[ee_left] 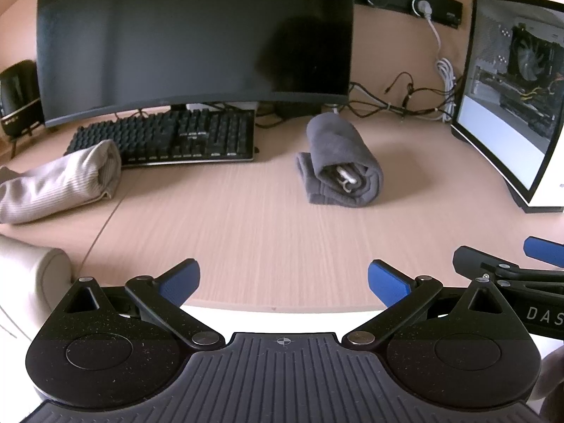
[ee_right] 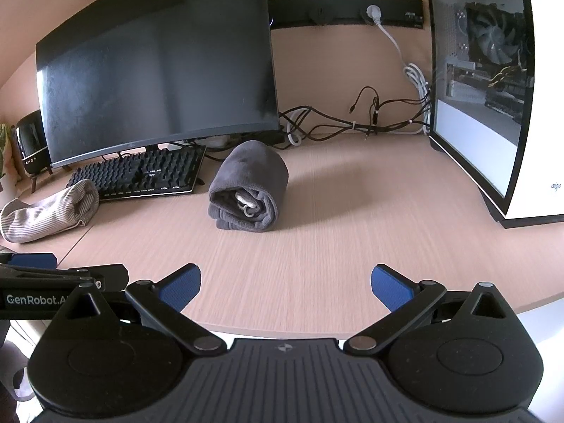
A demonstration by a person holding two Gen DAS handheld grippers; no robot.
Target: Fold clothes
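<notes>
Left gripper: jaws spread wide, nothing between the blue pads; it hangs over the desk's near edge.
Right gripper: also wide open and empty, just beside the left one, above the same near edge.
Grey roll: a dark garment already rolled, lying mid-desk toward the back edge, just right of the keyboard; a pale cord shows in its open end, which faces the near edge.
Beige roll: ribbed, rolled too, at the desk's left edge, touching or nearly touching the keyboard's front left corner.
Desk: the stretch between grippers and rolls is bare wood.
Step in hand: likely between garments, both tools pulled back with no cloth in reach; whether another piece waits cannot be told.
Doing it well: keep both jaws wide until over cloth, then close on a hem edge, not a bunched middle.
Approach: come in low and level from the near edge, one tool per corner.
Risk: a high sweep may knock the grey roll loose or reach the monitor.
</notes>
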